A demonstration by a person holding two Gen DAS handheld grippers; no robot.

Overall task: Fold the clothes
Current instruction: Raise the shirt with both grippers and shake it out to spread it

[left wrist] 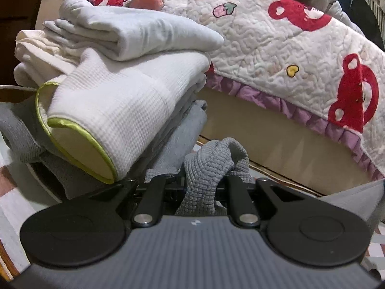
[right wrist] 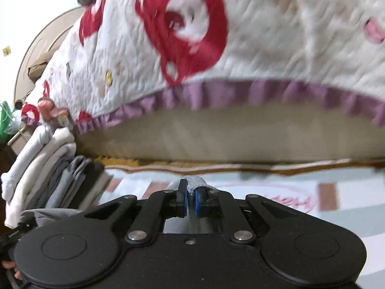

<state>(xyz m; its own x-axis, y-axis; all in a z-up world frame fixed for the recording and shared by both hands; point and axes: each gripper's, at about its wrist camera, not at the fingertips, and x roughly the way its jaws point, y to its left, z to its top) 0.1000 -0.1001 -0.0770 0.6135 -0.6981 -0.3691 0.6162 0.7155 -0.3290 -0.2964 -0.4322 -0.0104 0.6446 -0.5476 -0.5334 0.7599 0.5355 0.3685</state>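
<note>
My left gripper (left wrist: 198,180) is shut on a bunched fold of a grey waffle-knit garment (left wrist: 211,163) that covers its fingertips. Just ahead and left stands a stack of folded clothes (left wrist: 120,101): a pale grey piece on top, a white waffle piece with green trim under it, grey pieces below. My right gripper (right wrist: 191,192) is shut on a small edge of the same grey knit fabric (right wrist: 196,183), held between its blue pads (right wrist: 198,202). The stack also shows at the left of the right wrist view (right wrist: 48,168).
A bed with a white quilt with red bear prints and a purple frill (left wrist: 288,55) fills the background, its beige side (right wrist: 216,134) below. A pale patterned mat (right wrist: 276,197) covers the floor. The right wrist view is motion-blurred.
</note>
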